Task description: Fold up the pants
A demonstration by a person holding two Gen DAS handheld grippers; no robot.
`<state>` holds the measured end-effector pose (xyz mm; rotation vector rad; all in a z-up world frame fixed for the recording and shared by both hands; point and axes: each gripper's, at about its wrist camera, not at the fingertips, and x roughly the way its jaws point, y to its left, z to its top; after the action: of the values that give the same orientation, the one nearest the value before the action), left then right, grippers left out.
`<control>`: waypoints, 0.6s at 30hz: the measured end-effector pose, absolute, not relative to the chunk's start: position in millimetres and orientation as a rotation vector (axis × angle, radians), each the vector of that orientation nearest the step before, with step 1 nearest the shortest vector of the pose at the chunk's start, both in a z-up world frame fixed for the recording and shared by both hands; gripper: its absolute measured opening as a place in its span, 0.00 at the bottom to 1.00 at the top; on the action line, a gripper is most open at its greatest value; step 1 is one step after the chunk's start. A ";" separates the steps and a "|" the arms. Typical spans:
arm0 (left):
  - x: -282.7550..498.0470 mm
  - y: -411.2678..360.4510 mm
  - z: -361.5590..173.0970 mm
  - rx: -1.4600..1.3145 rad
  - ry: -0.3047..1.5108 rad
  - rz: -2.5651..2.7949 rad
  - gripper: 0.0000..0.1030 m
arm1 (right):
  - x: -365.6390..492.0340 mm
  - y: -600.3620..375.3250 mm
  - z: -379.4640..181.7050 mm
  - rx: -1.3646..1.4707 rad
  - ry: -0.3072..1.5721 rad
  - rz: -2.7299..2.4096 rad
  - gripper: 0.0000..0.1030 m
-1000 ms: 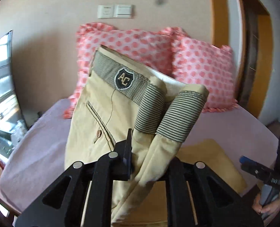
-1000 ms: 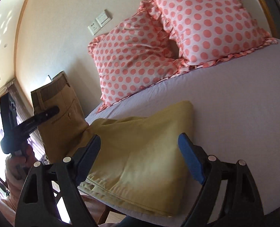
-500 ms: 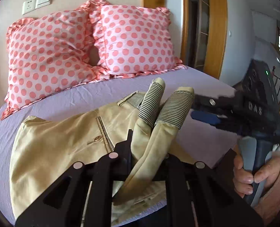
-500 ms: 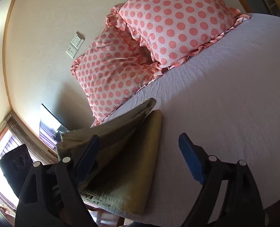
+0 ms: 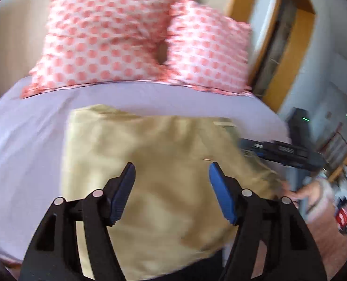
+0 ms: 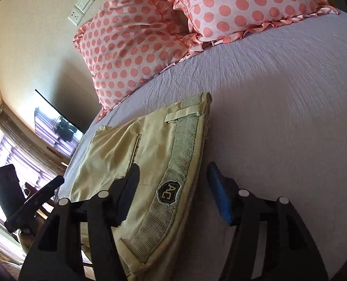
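The tan pants (image 5: 154,164) lie folded flat on the lilac bed sheet (image 5: 28,135). In the right wrist view the pants (image 6: 136,149) show their striped waistband with a dark AC badge (image 6: 169,192) on top. My left gripper (image 5: 171,182) is open and empty, just above the near part of the pants. My right gripper (image 6: 173,180) is open and empty over the waistband edge. The right gripper also shows at the right of the left wrist view (image 5: 281,151). The left gripper shows at the lower left of the right wrist view (image 6: 35,201).
Two white pillows with coral dots (image 5: 103,44) (image 5: 208,49) lean on the wall at the head of the bed; they also show in the right wrist view (image 6: 136,39). A wooden door frame (image 5: 288,46) stands to the right. A dark screen (image 6: 54,121) is by the left wall.
My left gripper has opened and let go of the pant legs. The pants now lie flat on the bed, folded over with the waistband on top. Both grippers have shifted.
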<state>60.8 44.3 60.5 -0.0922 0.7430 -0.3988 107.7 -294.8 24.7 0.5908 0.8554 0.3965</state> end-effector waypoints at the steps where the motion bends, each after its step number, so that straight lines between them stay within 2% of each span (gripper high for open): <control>1: 76.0 65.3 56.0 -0.115 0.778 -0.329 0.63 | 110.9 -291.9 22.7 0.591 0.868 0.418 0.47; 7: 133.4 121.2 17.4 -0.251 0.991 -0.325 0.62 | 124.6 -292.2 21.5 0.578 0.868 0.418 0.44; 11: 149.4 118.2 13.8 -0.320 1.015 -0.450 0.64 | 129.7 -290.1 21.1 0.602 0.872 0.490 0.44; 12: 153.5 116.7 13.2 -0.330 1.013 -0.463 0.65 | 130.7 -291.0 20.4 0.618 0.871 0.509 0.42; 13: 157.6 114.9 13.4 -0.333 1.009 -0.475 0.65 | 132.0 -293.0 16.4 0.657 0.879 0.536 0.28; 14: 162.1 113.8 13.3 -0.338 1.008 -0.483 0.58 | 133.3 -295.0 11.8 0.706 0.886 0.565 0.16; 15: 165.5 115.2 12.7 -0.360 1.014 -0.484 0.38 | 133.4 -297.5 8.1 0.756 0.883 0.588 0.15; 16: 170.1 119.5 12.3 -0.394 1.018 -0.481 0.27 | 133.2 -299.1 7.1 0.782 0.878 0.598 0.13; 17: 171.6 125.4 13.9 -0.436 1.007 -0.490 0.05 | 133.5 -299.8 9.0 0.795 0.870 0.606 0.12; 18: 172.6 128.8 17.7 -0.468 0.991 -0.515 0.06 | 134.6 -300.5 12.5 0.808 0.859 0.614 0.12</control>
<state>172.6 128.8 17.7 -0.4683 0.9911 -0.5149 134.6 -300.5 12.4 0.8076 0.8592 0.6143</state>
